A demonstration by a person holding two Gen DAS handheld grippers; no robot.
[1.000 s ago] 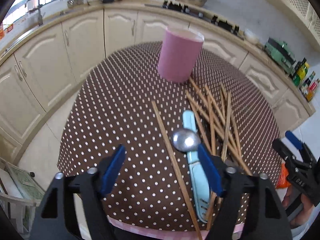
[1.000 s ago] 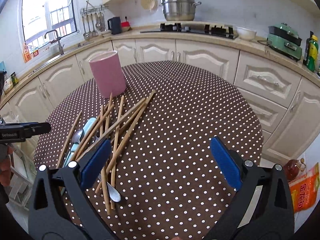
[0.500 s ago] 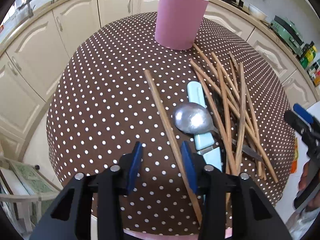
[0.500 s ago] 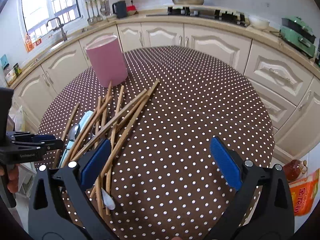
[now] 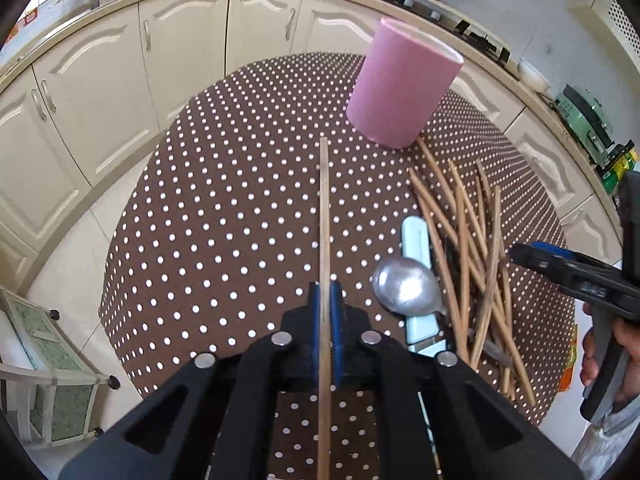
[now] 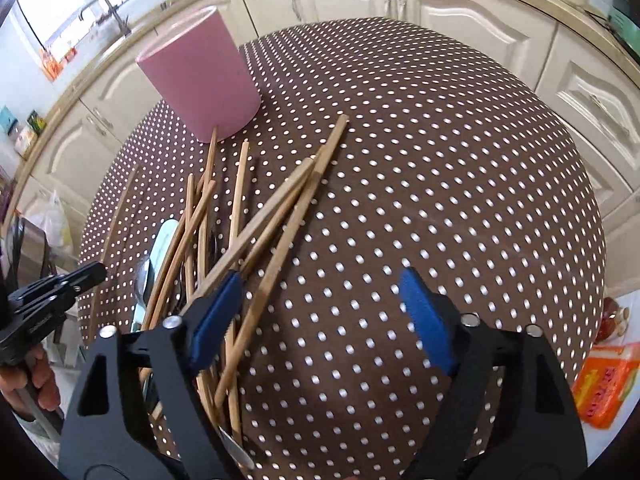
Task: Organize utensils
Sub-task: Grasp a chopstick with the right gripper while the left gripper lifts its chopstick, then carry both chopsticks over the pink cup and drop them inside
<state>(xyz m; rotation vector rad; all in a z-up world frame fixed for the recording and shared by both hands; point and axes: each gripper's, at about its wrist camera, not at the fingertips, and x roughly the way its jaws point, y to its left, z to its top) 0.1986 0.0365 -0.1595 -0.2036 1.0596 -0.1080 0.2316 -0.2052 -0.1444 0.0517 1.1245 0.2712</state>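
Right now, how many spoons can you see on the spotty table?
1 for sure: a silver spoon lying bowl-up across the pale blue handle, beside the chopstick pile. More may hide under the sticks.

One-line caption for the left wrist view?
Left gripper shut on a single chopstick, pink holder ahead on the polka-dot table.

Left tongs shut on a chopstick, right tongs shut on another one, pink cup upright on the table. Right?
Not quite. The right tongs are open and hold nothing, per the right wrist view. Left tongs are shut on a chopstick, and the pink cup stands upright.
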